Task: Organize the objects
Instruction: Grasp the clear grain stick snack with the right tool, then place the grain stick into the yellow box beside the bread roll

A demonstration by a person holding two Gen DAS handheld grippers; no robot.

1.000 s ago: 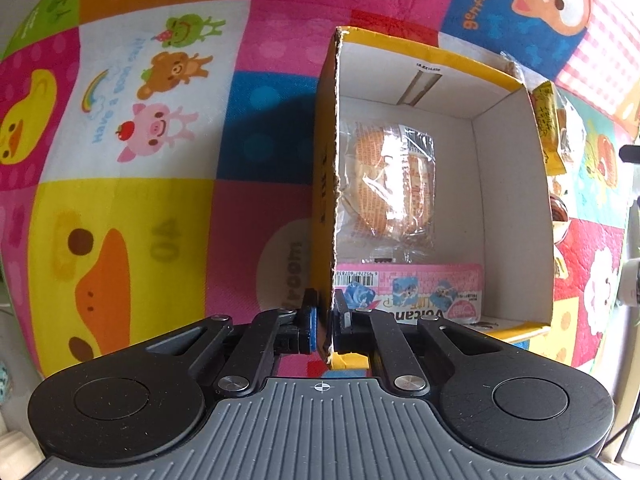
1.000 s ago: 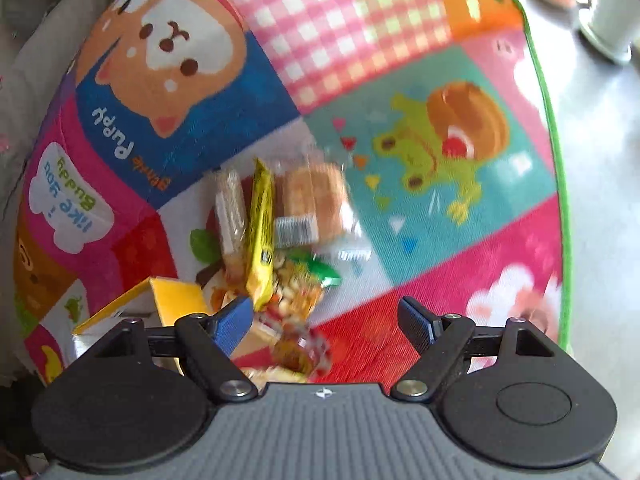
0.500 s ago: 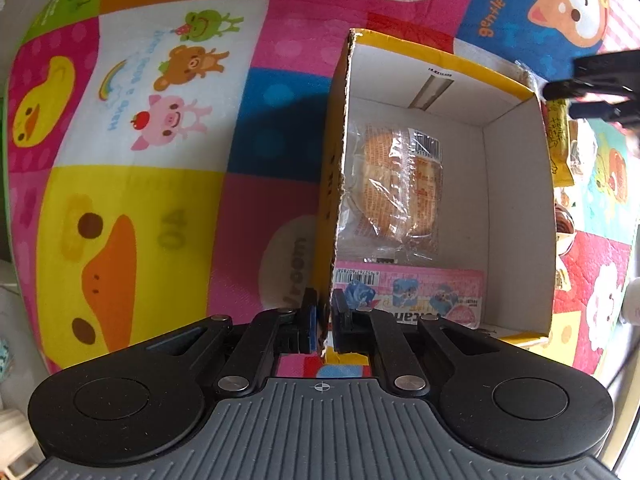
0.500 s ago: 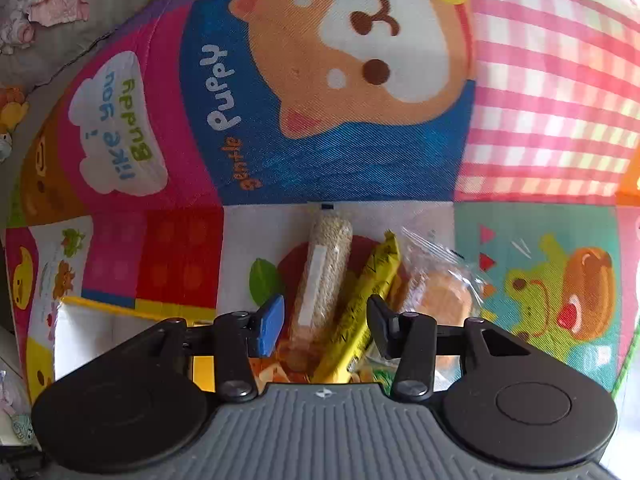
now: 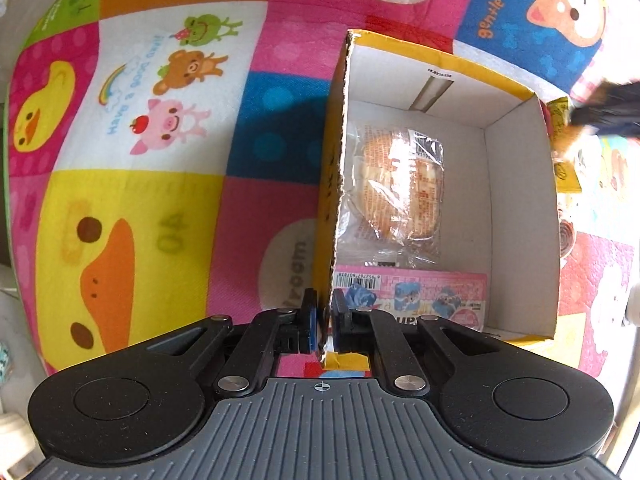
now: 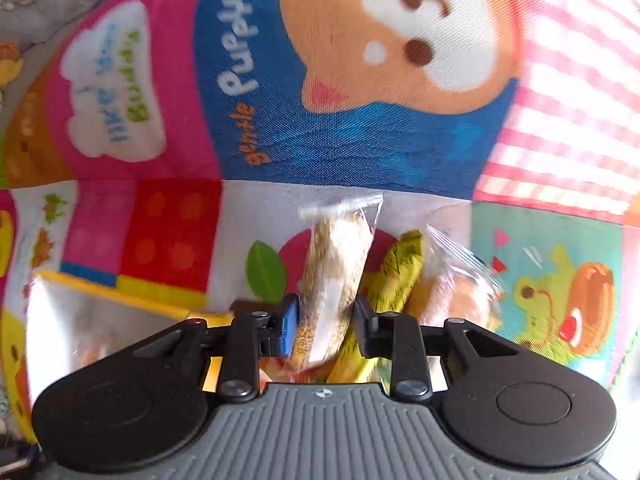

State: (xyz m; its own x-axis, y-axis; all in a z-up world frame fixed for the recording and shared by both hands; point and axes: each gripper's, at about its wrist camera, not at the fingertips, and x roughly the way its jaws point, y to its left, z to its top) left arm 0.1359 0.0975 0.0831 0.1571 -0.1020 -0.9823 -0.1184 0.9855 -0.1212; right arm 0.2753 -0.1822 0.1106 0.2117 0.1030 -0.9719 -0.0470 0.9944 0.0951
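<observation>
Both grippers point steeply down: the left gripper (image 5: 323,320) has its fingers clamped on the yellow box's (image 5: 520,216) near wall, the right gripper (image 6: 326,330) apparently pinches a clear-wrapped grain bar (image 6: 336,276), blurred, over the play mat (image 6: 360,152) beside the box.

One box (image 5: 516,208), yellow outside, white inside, open top.
Two items inside box: one clear-wrapped round pastry (image 5: 402,192), one pink flat pack (image 5: 424,296).
Loose snacks outside box, right wrist view: one clear-wrapped seed bar (image 6: 334,276), one yellow wrapped bar (image 6: 394,276), one clear-wrapped round pastry (image 6: 456,292); more wrappers under gripper, too hidden to count.
Two grippers: left gripper (image 5: 325,316), right gripper (image 6: 326,328).
One play mat (image 5: 140,208), many cartoon panels.
</observation>
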